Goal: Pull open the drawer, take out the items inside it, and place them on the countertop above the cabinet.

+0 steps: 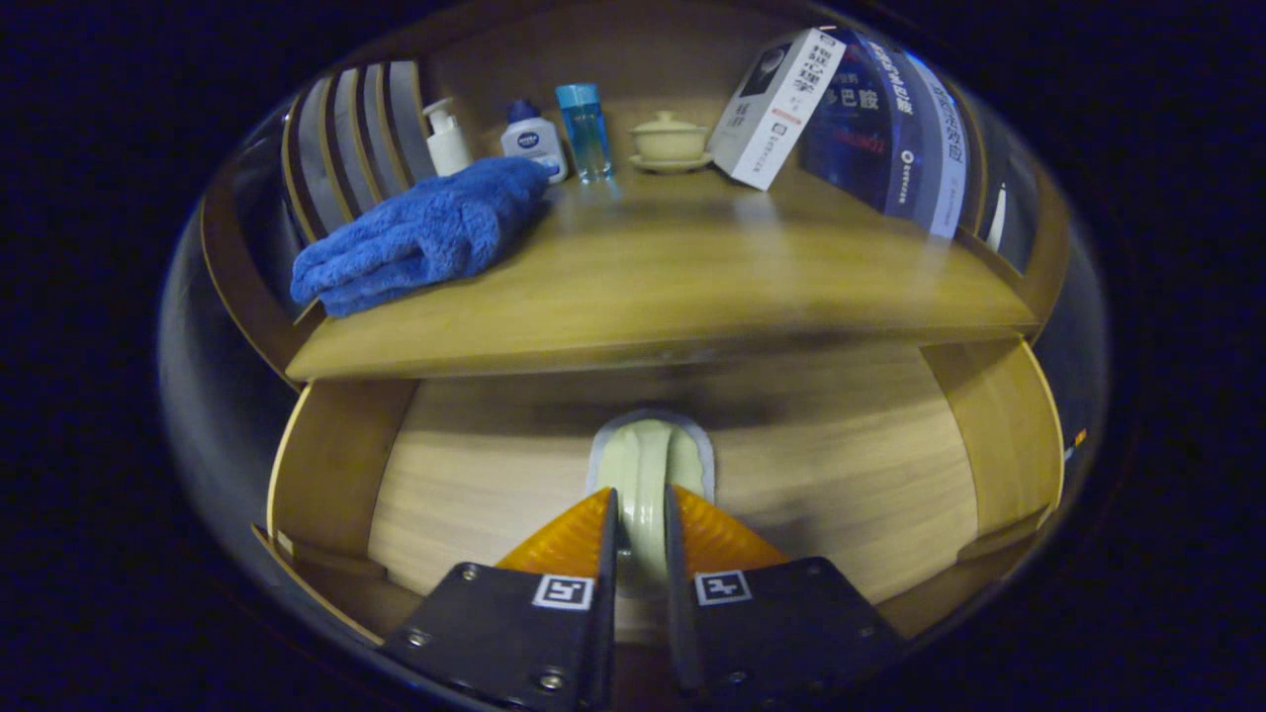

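We see the gripper (pixel 640 514) held over the open drawer (pixel 475 485), its jaws drawn in close and clamped on a pale green, rounded object (pixel 648 460) that stands edge-on between them; it looks like a small plate or dish seen from the side, though the blur and the angle keep us from naming it with certainty. Both fingers press against its sides, and its top rises just beyond the fingertips, over the drawer's light wooden bottom. The drawer's side walls (pixel 331 465) flank the gripper to either hand. Above the drawer runs the table (pixel 692 287), the cabinet's wooden top. On it, toward the left, lies a folded blue towel (pixel 420 237). Behind the towel stand a white pump bottle (pixel 447 138), a small white bottle with a blue cap (pixel 532 138) and a clear blue bottle (pixel 585 129), close together in a row. Just to the right of these sits a cream lidded cup on its saucer (pixel 670 140). Further right, a white book (pixel 776 107) leans tilted against dark blue books (pixel 890 129) standing at the table's right end. A slatted wooden rail (pixel 346 138) closes the table's left end.
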Demonstrator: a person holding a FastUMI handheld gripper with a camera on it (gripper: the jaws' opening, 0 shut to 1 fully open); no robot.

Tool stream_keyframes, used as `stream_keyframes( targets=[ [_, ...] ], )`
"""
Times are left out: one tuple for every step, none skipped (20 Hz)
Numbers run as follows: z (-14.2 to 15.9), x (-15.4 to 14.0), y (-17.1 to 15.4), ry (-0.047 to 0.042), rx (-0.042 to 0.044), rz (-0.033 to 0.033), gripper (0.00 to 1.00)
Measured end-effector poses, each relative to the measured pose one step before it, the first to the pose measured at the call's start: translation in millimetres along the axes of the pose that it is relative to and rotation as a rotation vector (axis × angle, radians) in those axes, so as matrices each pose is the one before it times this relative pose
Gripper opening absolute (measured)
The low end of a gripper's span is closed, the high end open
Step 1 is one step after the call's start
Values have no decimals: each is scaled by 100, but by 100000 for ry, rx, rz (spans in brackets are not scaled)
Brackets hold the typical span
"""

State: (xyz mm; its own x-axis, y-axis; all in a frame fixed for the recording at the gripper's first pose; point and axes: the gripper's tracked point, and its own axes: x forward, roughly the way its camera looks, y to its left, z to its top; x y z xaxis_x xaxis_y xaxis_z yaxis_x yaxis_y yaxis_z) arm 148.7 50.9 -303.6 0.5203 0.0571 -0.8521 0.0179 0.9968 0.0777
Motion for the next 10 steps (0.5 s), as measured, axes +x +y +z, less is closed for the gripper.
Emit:
stream_keyframes(
  targets=[
    [396,-187,-13,-1758,225,102,23],
    [-93,223,-138,-225,267,-954,24],
    [-32,-458,-188,197,985,-118,23],
    [219,618,-68,-677,1089,242,20],
    [-152,78,-72,67,1044,-493,16],
    [28,-96,-60,-571,749,-256,16],
    [62,-51,-103,-102,374,-464,16],
    [-167,-54,75,195,-266,-119,16],
    [-121,-131,35,289,-935,-153,16],
    [-168,-210,-196,-142,-1000,-481,16]
  ],
)
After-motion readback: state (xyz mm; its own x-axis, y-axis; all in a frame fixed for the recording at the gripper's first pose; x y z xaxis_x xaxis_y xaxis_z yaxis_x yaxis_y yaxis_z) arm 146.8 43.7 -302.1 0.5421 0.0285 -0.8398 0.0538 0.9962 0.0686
